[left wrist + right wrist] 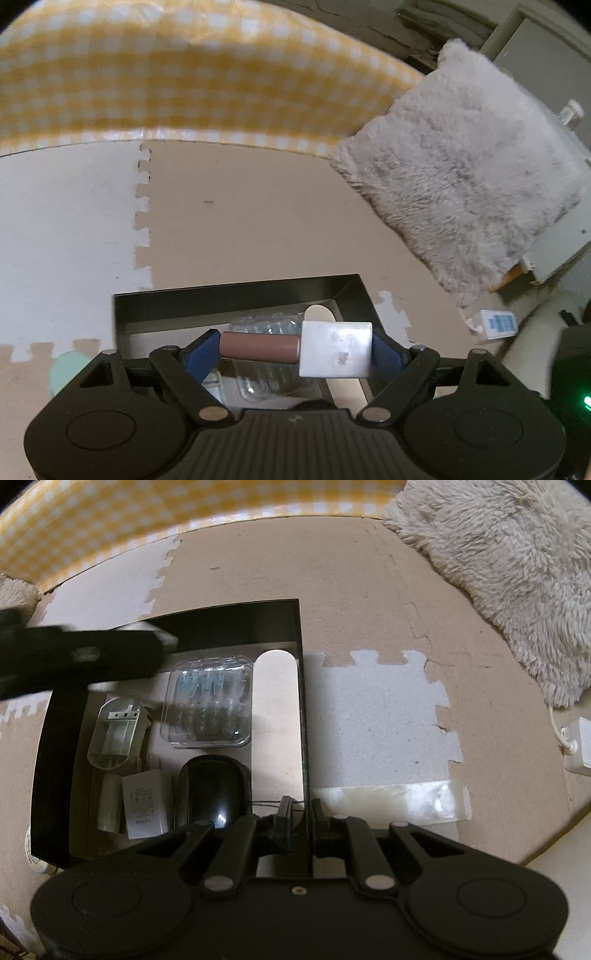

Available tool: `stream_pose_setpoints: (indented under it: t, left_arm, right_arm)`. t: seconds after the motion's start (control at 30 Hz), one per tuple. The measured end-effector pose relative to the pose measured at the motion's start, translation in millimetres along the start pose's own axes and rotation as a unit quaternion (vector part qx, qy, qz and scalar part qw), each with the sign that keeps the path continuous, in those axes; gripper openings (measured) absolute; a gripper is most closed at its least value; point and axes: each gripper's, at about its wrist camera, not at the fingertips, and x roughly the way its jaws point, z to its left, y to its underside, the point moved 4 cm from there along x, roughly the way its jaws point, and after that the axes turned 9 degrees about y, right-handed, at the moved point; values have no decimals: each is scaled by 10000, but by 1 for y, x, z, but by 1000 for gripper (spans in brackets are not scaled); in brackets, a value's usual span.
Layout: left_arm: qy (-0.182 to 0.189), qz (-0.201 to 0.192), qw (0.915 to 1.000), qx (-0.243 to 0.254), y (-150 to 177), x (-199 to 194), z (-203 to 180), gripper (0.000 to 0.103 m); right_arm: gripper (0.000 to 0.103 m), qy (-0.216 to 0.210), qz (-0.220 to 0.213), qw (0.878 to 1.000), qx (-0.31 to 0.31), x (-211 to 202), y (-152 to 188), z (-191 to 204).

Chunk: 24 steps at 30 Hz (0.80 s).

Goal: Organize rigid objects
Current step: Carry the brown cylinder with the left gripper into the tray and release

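Observation:
My left gripper [295, 347] is shut on a brown tube with a white square cap [334, 349], held lengthwise between its blue fingers [201, 354]. It hangs over the open black box [236, 295]. In the right wrist view this gripper is a dark blur [159, 642] over the box's far left corner. My right gripper [302, 806] is shut on the right wall of the black box [301, 701]. Inside lie a clear blister pack [208, 705], a black mouse [214, 786], a white adapter [144, 805], a clear plastic piece [114, 734] and a white oblong plate [275, 720].
The box sits on a beige and white foam puzzle mat [369, 709]. A grey fluffy cushion [461, 184] lies to the right, a yellow checked cloth [184, 74] along the back. A white plug block with a cord [580, 746] and a strip of clear tape [391, 801] lie right of the box.

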Motion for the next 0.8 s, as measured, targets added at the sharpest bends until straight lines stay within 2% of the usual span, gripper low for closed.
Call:
stream_pose_setpoints:
  t: [0.37, 0.47, 0.5, 0.6, 0.8]
  left_arm:
    - [-191, -82, 9967, -780, -7, 49, 3, 86]
    - [-247, -112, 9967, -771, -8, 55, 1, 86]
    - [-243, -157, 9965, -782, -9, 56, 1, 87]
    - [-49, -209, 9949, -985, -10, 55, 3, 100]
    - [-96, -111, 9980, -614, -10, 38, -3, 100]
  right_arm:
    - [12, 10, -30, 10000, -39, -1, 1, 2]
    - [12, 8, -29, 10000, -37, -2, 1, 2]
    - [12, 9, -29, 10000, -39, -2, 1, 2]
    - [12, -4, -30, 10000, -26, -2, 1, 2]
    - [12, 7, -30, 10000, -39, -3, 1, 3]
